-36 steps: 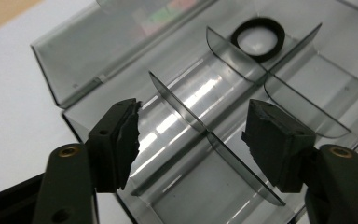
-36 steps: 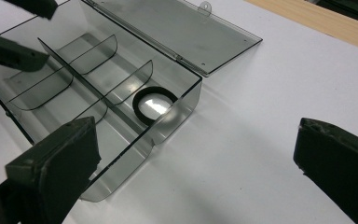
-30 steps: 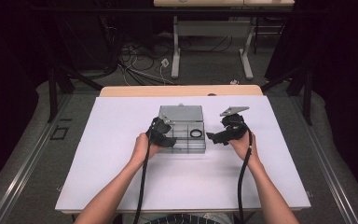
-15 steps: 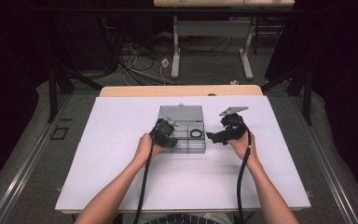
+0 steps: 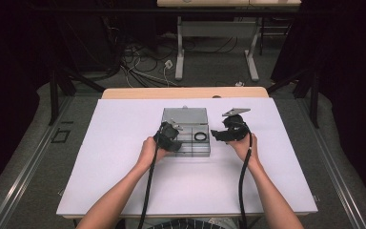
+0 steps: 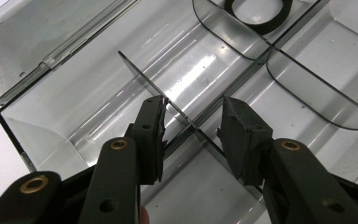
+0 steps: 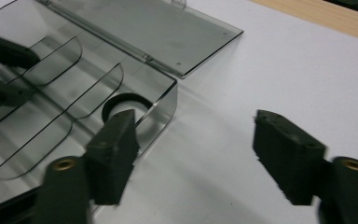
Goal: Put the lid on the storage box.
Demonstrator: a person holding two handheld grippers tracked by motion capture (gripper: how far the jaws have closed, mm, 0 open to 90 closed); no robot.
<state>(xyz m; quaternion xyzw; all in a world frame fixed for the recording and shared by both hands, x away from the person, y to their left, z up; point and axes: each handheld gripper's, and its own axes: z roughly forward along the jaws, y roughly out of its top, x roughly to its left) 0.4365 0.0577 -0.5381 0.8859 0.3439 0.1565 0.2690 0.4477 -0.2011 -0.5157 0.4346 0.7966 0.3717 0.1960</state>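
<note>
**Clear divider box: grip notes**

White sheet covers the table; dark room and cables beyond. Nearest, two forearms enter from below. Left gripper sits inside the box, jaws straddling a thin divider; they have just been closing, yet a gap shows on both sides, so no pinch yet. Right gripper hovers at the box's right wall, jaws spread and just closing, nothing between. Farther in, a black ring lies in a right compartment; the lid lies open flat behind.

Judgement: box light, rigid, slick, brittle plastic. Hold it by a wall; grip the divider gently. Ring likely rubbery, easy to pinch across its band.
</note>
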